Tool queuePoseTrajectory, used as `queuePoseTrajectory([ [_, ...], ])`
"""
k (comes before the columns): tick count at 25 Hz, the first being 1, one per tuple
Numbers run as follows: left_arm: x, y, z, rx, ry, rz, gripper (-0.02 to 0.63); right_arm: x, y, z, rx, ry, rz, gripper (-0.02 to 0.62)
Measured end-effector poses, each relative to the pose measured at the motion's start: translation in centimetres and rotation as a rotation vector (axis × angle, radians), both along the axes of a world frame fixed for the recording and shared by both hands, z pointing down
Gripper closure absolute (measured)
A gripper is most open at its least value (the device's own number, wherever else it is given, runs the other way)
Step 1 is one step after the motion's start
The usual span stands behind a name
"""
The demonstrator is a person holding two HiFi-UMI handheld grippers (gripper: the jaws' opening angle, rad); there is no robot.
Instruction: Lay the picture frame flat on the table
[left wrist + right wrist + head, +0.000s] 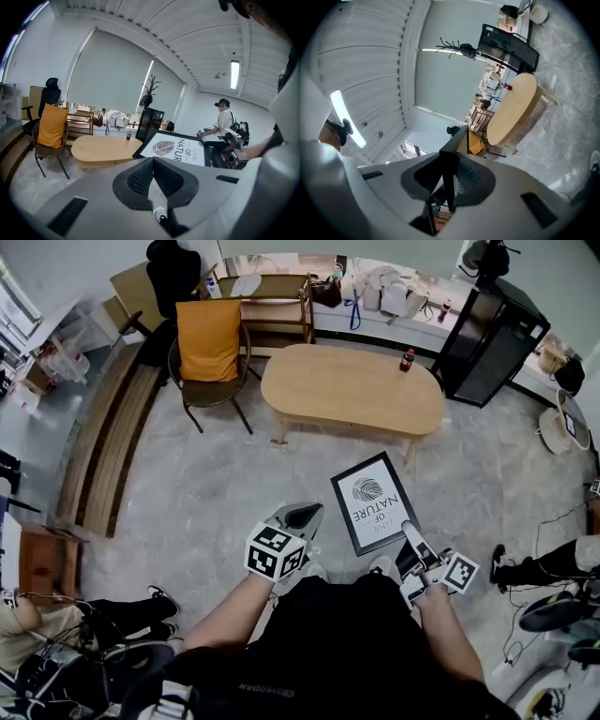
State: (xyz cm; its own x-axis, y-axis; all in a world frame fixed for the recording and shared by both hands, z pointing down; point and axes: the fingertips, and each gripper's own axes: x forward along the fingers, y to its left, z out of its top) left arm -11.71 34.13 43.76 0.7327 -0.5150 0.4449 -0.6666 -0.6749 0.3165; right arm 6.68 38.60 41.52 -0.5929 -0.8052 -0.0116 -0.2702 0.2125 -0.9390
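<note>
Carry step: your right gripper [410, 532] clenched picture frame [373, 501] by its edge, lower centre, well apart from table [352, 395] at upper centre. Left gripper [302, 517] pinched together, empty. Next move likely called for approaching table, levelling frame over bare top.

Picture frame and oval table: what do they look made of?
Black rectangular picture frame: matte black border, wood or plastic, can't tell; white printed sheet inside. Light-brown oval table: probably wood or wood-look laminate, even tan colour, smooth low-sheen top.
</note>
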Motion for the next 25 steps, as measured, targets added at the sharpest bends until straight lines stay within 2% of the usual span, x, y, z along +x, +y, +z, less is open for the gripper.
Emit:
queuePoseTrajectory([
  [6, -1.4, 0.7, 1.7, -0.03, -0.002, -0.008, 0.601, -2.1, 0.0, 1.4, -0.026, 0.009, -0.048, 0.534],
  [12, -1.8, -0.5, 2.3, -0.02, -0.002, -0.046, 0.601, -2.6, -2.2, 2.9, -0.048, 0.012, -0.09, 0.534],
  [19, -2.8, -4.1, 2.3, -0.018, -0.048, -0.082, 0.601, -1.6, -9.1, 4.8, -0.083, -0.007, -0.022, 0.534],
  [22, -3.0, -7.4, 2.7, -0.026, -0.087, -0.095, 0.601, -1.0, -13.0, 4.0, -0.054, -0.031, -0.03, 0.534],
  [25, -1.4, -11.8, 2.1, -0.007, -0.086, -0.093, 0.601, 0.2, -16.7, 3.7, -0.035, -0.044, -0.041, 0.534],
])
